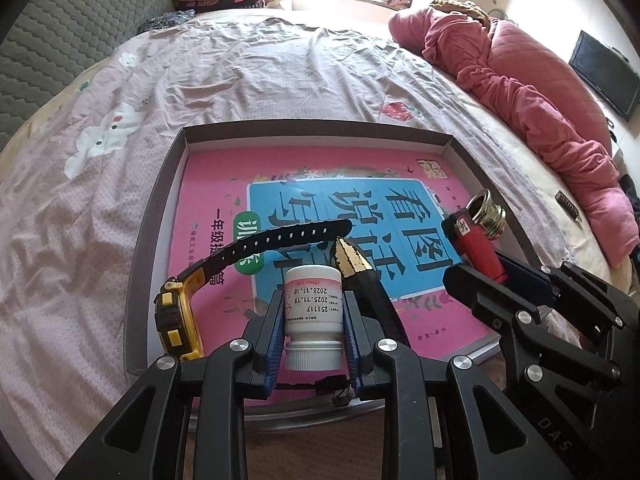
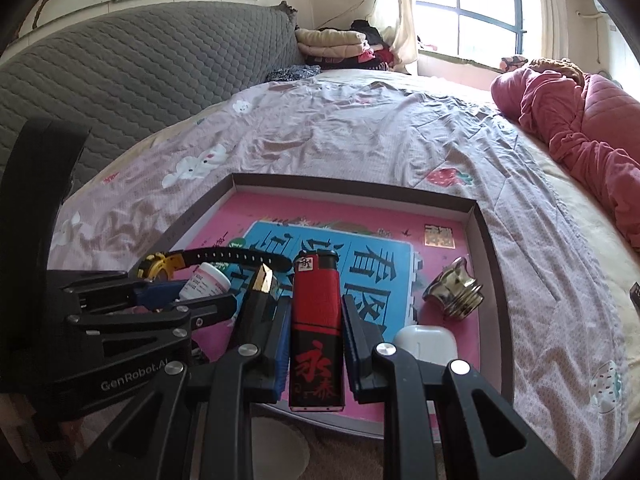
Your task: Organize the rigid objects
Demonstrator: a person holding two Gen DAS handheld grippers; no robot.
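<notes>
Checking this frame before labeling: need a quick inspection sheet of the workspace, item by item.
Surface: shallow cardboard tray on a bed sheet, with a pink book lying flat in it.
Job's things: white pill bottle and red lighter, both held; yellow watch, gold-tipped black object, brass fitting and white case in the tray.
Clutter: pink quilt bunched on the bed, folded clothes by the window.
Grippers: left gripper shut on the pill bottle; right gripper shut on the lighter.
Cables: nothing seen.
Surroundings: grey quilted headboard, window, dark screen.
</notes>
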